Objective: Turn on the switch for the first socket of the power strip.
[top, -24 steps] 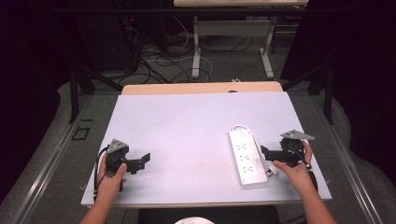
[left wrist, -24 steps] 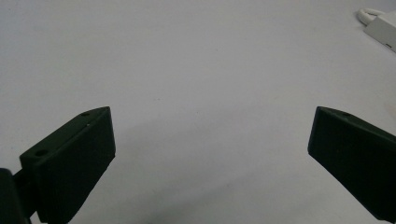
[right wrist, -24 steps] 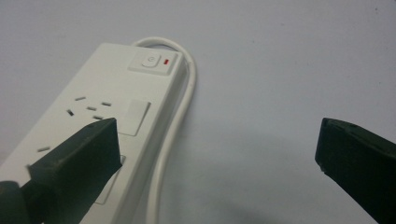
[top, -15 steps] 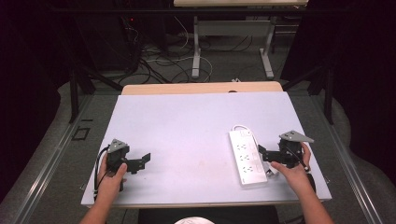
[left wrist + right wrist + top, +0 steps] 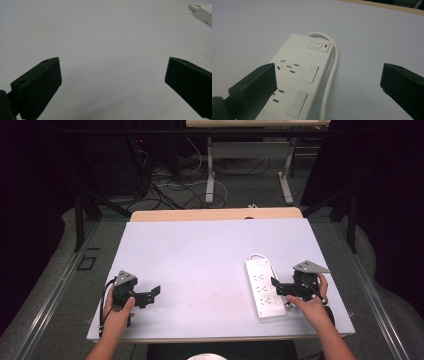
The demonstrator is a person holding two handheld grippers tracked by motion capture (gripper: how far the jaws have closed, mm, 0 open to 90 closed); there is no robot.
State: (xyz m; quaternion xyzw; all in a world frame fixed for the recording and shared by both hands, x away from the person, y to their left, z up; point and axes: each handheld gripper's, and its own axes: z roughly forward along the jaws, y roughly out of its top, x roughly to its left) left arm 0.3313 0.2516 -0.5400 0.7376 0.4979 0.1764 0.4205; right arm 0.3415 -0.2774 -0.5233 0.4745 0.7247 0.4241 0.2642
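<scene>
A white power strip (image 5: 262, 287) lies flat on the right half of the white table (image 5: 210, 255), its cable looped round the far end. In the right gripper view the power strip (image 5: 297, 82) shows its sockets, a switch (image 5: 318, 45) with a red mark, and the cable (image 5: 334, 65) along its side. My right gripper (image 5: 275, 284) is open, with its tips at the strip's right edge. The right gripper (image 5: 329, 72) holds nothing between its jaws. At the table's front left my left gripper (image 5: 152, 293) is open over bare table. My left gripper (image 5: 113, 67) is empty, and the power strip (image 5: 205, 13) is far off.
A wooden strip (image 5: 215, 214) borders the table's far edge. Beyond it, cables (image 5: 165, 185) and desk legs (image 5: 210, 170) stand on the floor. Dark curtains close both sides.
The right gripper has shifted slightly toward the power strip. The left gripper has stayed where it was.
</scene>
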